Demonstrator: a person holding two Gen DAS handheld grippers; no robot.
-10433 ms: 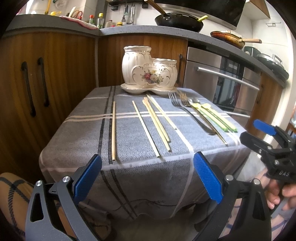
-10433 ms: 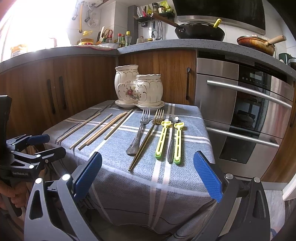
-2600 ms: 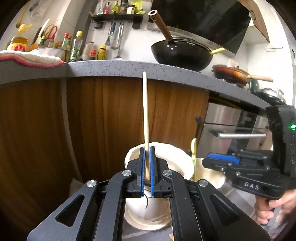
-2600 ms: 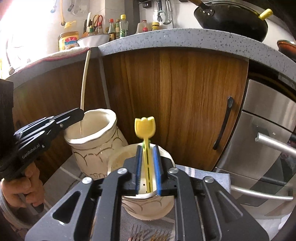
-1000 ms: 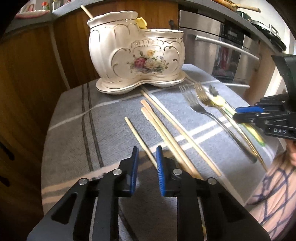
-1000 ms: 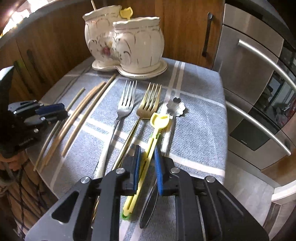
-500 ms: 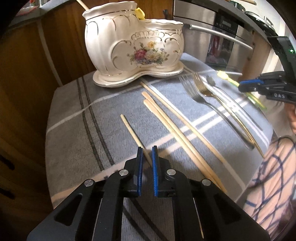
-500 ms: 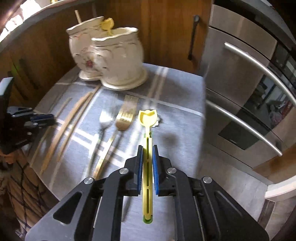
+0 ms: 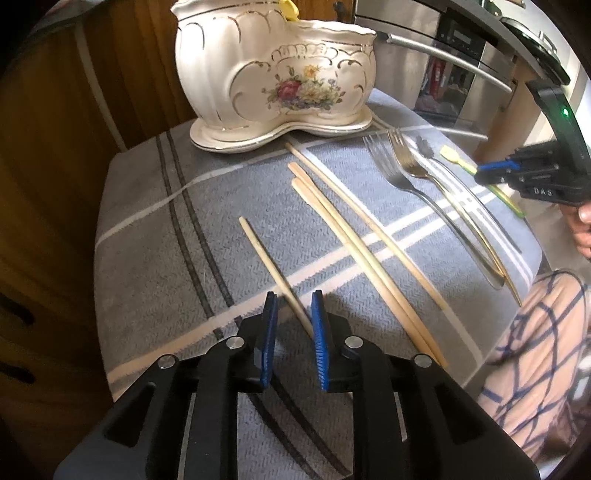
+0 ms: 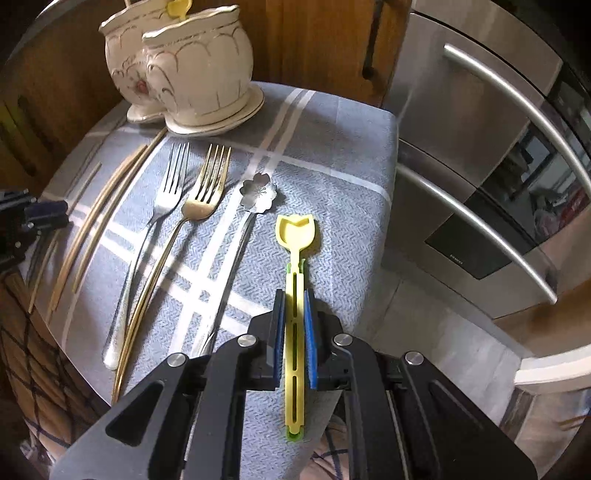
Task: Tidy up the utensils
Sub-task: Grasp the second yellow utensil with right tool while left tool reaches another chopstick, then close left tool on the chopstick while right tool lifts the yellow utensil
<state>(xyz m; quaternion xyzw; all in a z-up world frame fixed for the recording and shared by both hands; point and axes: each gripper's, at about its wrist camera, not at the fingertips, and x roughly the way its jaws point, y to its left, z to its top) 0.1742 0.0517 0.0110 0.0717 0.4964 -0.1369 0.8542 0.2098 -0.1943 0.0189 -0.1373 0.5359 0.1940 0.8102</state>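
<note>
A cream floral ceramic holder [image 9: 277, 77] stands at the table's far edge, with a yellow utensil in it [image 10: 179, 7]. My left gripper [image 9: 292, 306] is slightly open around the near end of a single wooden chopstick [image 9: 271, 267] that lies on the grey cloth. Three more chopsticks [image 9: 354, 240] lie to its right. My right gripper [image 10: 294, 306] is shut on the handle of a yellow tulip-shaped spoon [image 10: 295, 236], just above the cloth. A silver fork [image 10: 166, 199], a gold fork [image 10: 201, 199] and a flower-shaped spoon [image 10: 258, 192] lie left of it.
The grey striped cloth [image 9: 147, 221] covers a small table. Wooden cabinets [image 9: 44, 147] stand behind and to the left, a steel oven [image 10: 480, 166] to the right. A person's leg in checked fabric [image 9: 535, 350] is at the table's right edge.
My left gripper's fingers have parted a little around the single chopstick. My right gripper holds the yellow spoon and has moved lower, closer to the cloth beside the flower spoon.
</note>
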